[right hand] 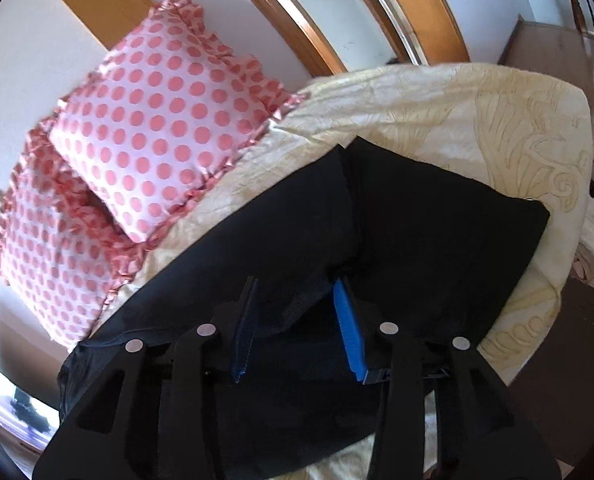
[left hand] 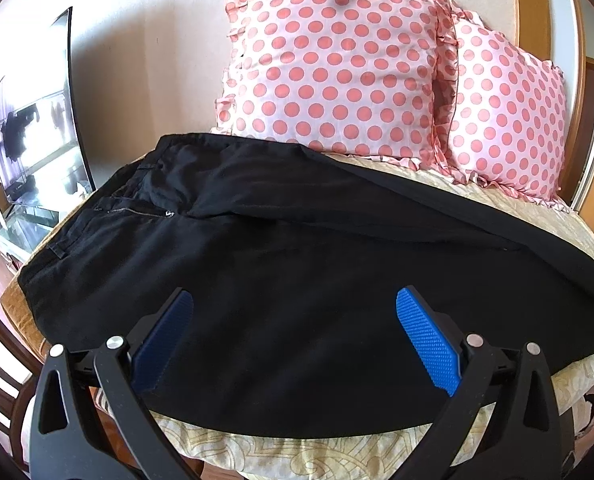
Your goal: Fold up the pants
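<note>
Black pants [left hand: 281, 248] lie spread on the cream bedspread [left hand: 509, 216], dotted pillows [left hand: 337, 64] at twelve o'clock. The left gripper [left hand: 293, 320] hovers released above them. The right gripper [right hand: 295, 312] stands part-open, cloth loose between its blue pads [right hand: 349, 332].

I see two pink polka-dot pillows [left hand: 333, 68] with ruffled edges leaning against the wall at the head edge of my bed [right hand: 477, 120], the right one tucked partly behind the left. A cream patterned bedspread [left hand: 317, 452] covers the bed. Beyond the left edge stands a glass cabinet [left hand: 37, 152].
</note>
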Action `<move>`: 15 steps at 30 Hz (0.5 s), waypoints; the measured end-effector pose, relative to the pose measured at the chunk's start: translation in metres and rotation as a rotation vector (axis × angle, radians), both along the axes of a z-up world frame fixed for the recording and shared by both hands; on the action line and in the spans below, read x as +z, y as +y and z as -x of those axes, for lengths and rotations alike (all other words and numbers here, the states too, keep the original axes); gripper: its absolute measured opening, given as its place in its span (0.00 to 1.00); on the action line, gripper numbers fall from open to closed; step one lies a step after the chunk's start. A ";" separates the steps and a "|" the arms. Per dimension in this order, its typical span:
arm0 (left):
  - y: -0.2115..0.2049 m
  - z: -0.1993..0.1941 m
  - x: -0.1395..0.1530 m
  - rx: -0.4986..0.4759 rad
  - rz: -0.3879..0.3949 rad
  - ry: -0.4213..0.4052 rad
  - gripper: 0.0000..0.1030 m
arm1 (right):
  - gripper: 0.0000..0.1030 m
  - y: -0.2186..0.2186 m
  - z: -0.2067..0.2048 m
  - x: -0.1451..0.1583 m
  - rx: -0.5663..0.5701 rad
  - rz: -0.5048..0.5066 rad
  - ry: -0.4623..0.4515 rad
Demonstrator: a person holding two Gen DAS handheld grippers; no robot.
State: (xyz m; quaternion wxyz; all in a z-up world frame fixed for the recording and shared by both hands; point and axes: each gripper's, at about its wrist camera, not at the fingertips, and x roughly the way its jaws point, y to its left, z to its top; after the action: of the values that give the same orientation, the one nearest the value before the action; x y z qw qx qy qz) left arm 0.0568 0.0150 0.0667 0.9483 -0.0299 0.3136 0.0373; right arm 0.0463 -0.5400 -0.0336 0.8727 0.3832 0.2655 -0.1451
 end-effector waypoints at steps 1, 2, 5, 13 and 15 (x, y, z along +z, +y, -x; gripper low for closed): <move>0.000 0.000 -0.001 0.001 0.002 0.003 0.98 | 0.30 -0.002 -0.003 -0.002 -0.006 -0.008 0.011; 0.000 0.000 -0.001 0.002 0.001 0.004 0.98 | 0.24 -0.003 -0.004 -0.003 -0.012 -0.007 0.019; -0.001 0.000 -0.002 0.008 -0.012 0.004 0.98 | 0.06 -0.007 -0.010 -0.007 0.001 -0.006 0.014; 0.008 -0.009 0.003 0.001 0.029 0.022 0.98 | 0.05 -0.017 0.036 0.052 -0.032 0.192 -0.165; 0.015 -0.018 0.005 0.010 0.030 0.029 0.98 | 0.05 -0.023 0.041 0.038 -0.046 0.190 -0.105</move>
State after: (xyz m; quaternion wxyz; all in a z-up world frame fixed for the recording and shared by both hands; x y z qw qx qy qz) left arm 0.0747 0.0303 0.0717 0.9428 -0.0452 0.3280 0.0378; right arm 0.0054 -0.5627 0.0044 0.9143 0.3116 0.1955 -0.1695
